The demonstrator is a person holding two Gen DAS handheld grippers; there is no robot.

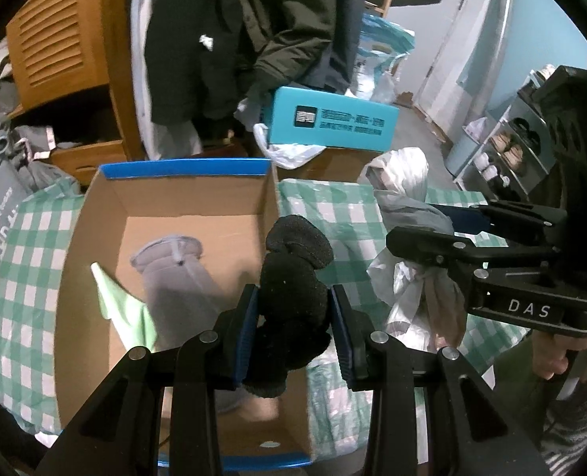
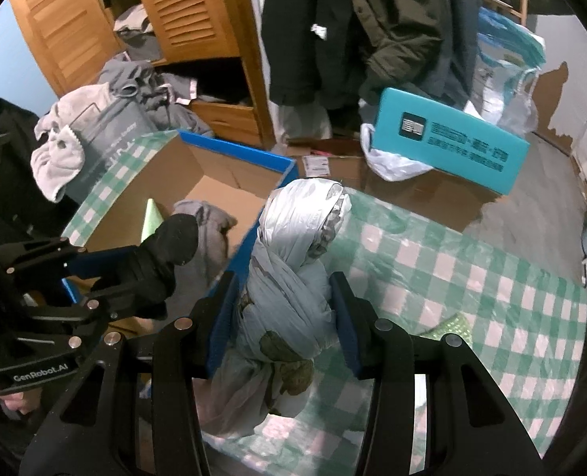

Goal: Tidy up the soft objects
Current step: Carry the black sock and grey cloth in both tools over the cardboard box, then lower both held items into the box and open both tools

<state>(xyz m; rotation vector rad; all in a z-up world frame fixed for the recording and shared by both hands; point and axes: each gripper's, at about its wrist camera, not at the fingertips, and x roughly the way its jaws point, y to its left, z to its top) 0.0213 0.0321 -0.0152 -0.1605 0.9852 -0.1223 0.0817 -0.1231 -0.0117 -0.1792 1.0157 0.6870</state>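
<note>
My left gripper (image 1: 293, 313) is shut on a rolled black knit item (image 1: 293, 269), held above the right wall of an open cardboard box (image 1: 198, 194) with a blue rim. Inside the box lie a grey garment (image 1: 174, 273) and a pale green cloth (image 1: 123, 309). My right gripper (image 2: 283, 305) is shut on a knotted pale grey cloth bundle (image 2: 293, 254), held over the green checked cover (image 2: 452, 261) just right of the box (image 2: 214, 174). In the right wrist view the left gripper (image 2: 95, 265) with the black knit item (image 2: 162, 254) shows at the left, over the box.
A teal carton (image 1: 333, 123) rests on brown boxes behind the cover, with a white plastic bag (image 1: 289, 150) under it. Dark coats (image 1: 254, 31) hang behind. A wooden louvred cabinet (image 1: 63, 39) with piled grey clothes stands at the left. A shoe rack (image 1: 507, 146) stands at the right.
</note>
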